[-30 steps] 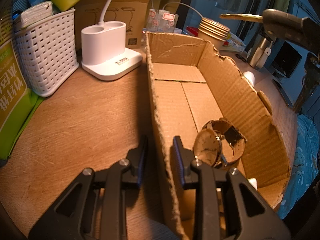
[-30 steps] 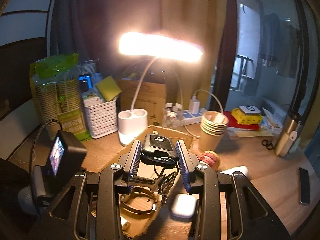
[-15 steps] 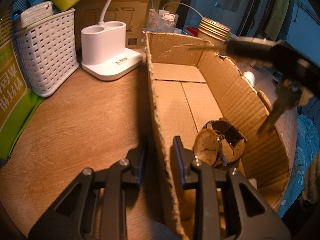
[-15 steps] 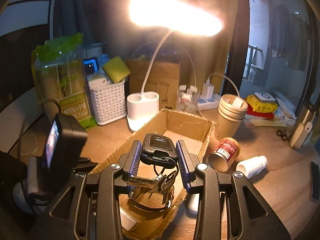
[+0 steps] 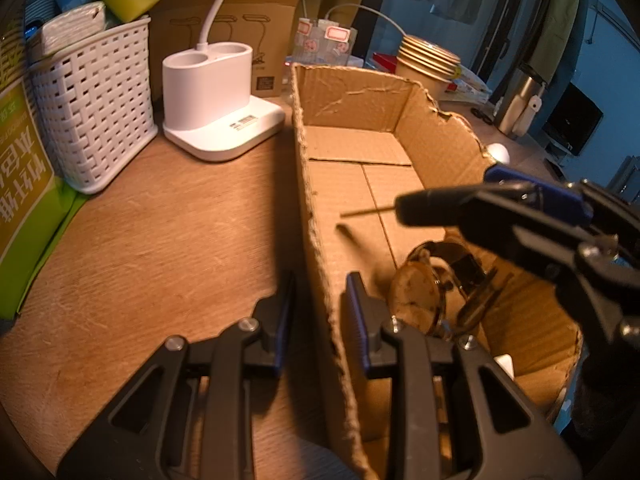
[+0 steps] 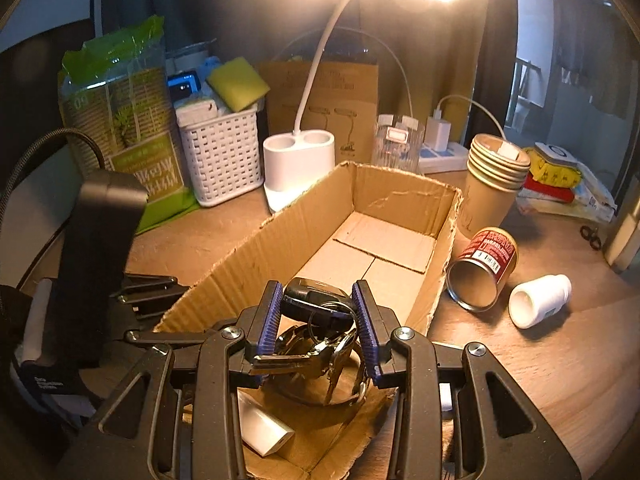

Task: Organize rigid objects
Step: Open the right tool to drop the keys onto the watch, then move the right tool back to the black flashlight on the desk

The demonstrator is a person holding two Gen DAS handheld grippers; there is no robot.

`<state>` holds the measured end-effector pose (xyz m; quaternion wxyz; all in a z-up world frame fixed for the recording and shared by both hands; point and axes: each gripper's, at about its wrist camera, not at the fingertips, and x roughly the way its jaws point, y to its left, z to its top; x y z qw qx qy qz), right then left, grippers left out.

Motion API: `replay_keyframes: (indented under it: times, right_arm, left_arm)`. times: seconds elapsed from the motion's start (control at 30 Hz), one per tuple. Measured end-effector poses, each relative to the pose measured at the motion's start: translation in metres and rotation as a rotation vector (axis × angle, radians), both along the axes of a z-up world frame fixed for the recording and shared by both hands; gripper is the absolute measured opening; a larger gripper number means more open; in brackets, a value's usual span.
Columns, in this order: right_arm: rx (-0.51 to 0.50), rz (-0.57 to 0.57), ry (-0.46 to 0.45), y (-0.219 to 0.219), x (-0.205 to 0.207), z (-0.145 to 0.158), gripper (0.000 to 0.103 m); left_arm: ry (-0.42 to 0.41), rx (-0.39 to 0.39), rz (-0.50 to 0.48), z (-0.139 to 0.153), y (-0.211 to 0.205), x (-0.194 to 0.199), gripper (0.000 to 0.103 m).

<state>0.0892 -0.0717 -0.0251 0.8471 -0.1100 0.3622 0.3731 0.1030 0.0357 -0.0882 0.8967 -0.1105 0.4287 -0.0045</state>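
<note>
The left gripper (image 5: 318, 312) was clamped on the near side wall of the open cardboard box (image 5: 352, 92), one finger outside the wall and one inside, the pads pressed almost together on the corrugated edge. The right gripper (image 6: 316, 320) pinched a black car key fob (image 6: 314, 306) between its blue-ribbed pads, its jaws parted only by the fob's width, with a bunch of metal keys (image 6: 320, 354) dangling below over the near end of the box. Inside the box, beneath the keys, lay a wristwatch (image 5: 418, 300) with a pale dial and dark strap, and a small white charger block (image 6: 260, 430) rested at the near corner. Just to the right of the box on the wooden desk (image 5: 160, 240), a red tin can (image 6: 482, 270) and a white plastic bottle (image 6: 540, 300) lay on their sides, apart from each other. Farther back stood a stack of paper cups (image 6: 494, 184), the white base of a lit desk lamp (image 6: 298, 168), and a white woven basket (image 6: 220, 160) holding a yellow sponge (image 6: 238, 84). A green-labelled package (image 6: 120, 120) and a brown carton stood against the dark curtains behind.
</note>
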Motion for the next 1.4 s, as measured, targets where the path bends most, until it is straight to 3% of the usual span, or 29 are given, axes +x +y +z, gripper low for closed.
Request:
replay_keyframes:
  times: [0.33,1.4]
  right_arm:
    - [-0.023,-0.018,0.000,-0.004,0.000,-0.004,0.039]
    - [0.044,-0.146,-0.047,-0.063,0.006,0.021,0.041]
  left_arm:
    - [0.000,0.000,0.000,0.000,0.000,0.000,0.027]
    - [0.002,0.003,-0.002,0.001,-0.001,0.000,0.027]
